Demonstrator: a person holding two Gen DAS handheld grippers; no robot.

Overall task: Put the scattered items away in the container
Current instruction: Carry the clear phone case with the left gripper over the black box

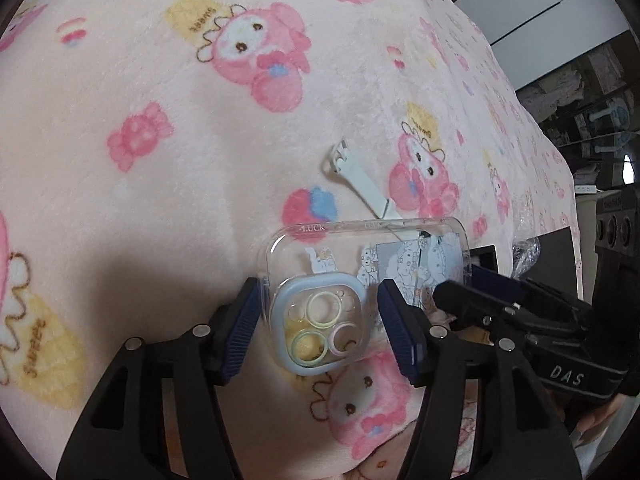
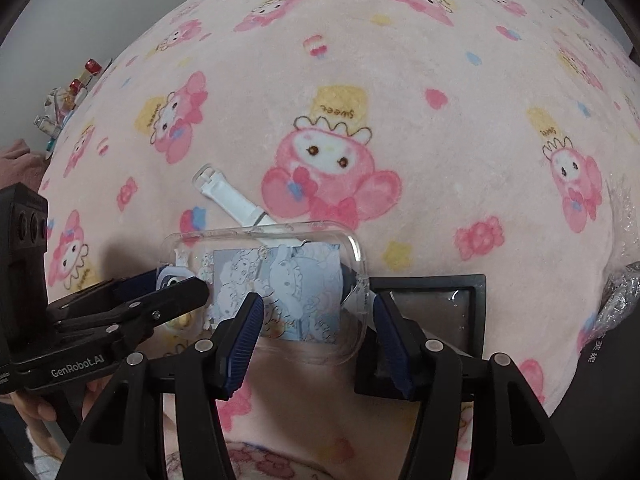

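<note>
A clear phone case (image 1: pixel 360 264) with cartoon stickers and a blue-rimmed camera block lies on the pink blanket. My left gripper (image 1: pixel 316 320) is open, its pads on either side of the camera end. My right gripper (image 2: pixel 316 320) is open around the case's other end (image 2: pixel 280 280); whether the pads touch the case I cannot tell. A white watch strap (image 1: pixel 360 184) lies just beyond the case, one end under it, also in the right wrist view (image 2: pixel 232 196). A black container (image 2: pixel 436 304) sits right of the case.
The pink cartoon blanket (image 1: pixel 160 160) covers the whole surface. Crinkled clear plastic wrap (image 2: pixel 620 288) lies at the right by the black container. Small bottles and clutter (image 2: pixel 68 104) sit off the blanket's far left edge.
</note>
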